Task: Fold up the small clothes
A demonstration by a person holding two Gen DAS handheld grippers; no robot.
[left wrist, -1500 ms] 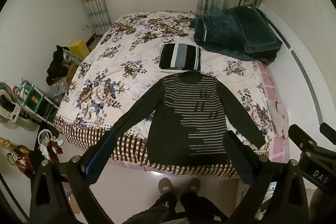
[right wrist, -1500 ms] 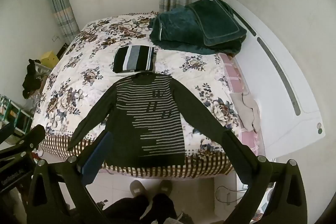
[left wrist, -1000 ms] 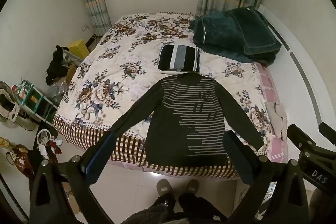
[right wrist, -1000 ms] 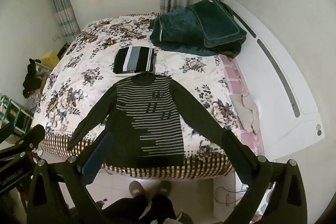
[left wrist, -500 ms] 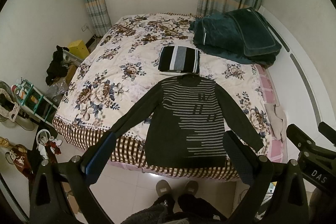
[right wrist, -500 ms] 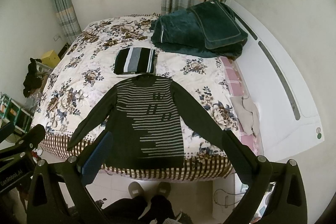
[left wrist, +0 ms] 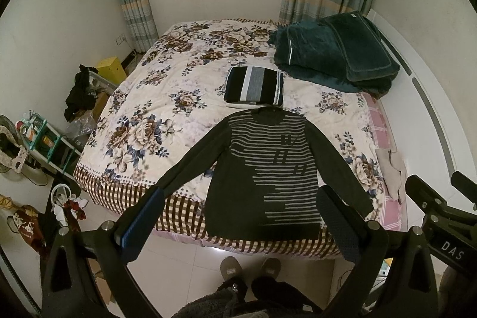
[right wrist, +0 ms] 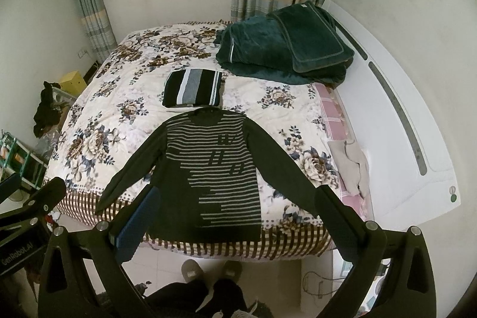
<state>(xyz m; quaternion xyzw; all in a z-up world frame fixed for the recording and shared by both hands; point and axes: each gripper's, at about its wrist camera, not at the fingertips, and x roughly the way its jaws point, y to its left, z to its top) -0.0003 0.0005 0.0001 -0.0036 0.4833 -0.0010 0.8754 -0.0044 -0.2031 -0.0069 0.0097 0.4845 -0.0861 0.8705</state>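
Observation:
A dark long-sleeved sweater with grey stripes (left wrist: 268, 169) lies flat, sleeves spread, at the near edge of the floral bed (left wrist: 167, 109); it also shows in the right wrist view (right wrist: 214, 169). A folded black, white and grey striped garment (left wrist: 253, 85) lies just beyond its collar, also seen in the right wrist view (right wrist: 193, 87). My left gripper (left wrist: 238, 216) is open and empty, held above the floor in front of the bed. My right gripper (right wrist: 232, 213) is open and empty too, beside it.
A dark green blanket pile (left wrist: 334, 52) sits at the bed's far right by the white headboard (right wrist: 396, 121). A beige cloth (right wrist: 351, 166) lies at the right edge. Clutter and a shelf (left wrist: 44, 139) stand on the floor to the left. The person's slippered feet (left wrist: 250, 267) are below.
Both grippers have drawn back and up slightly from the bed; the sweater looks a little smaller and farther. Nothing on the bed has moved.

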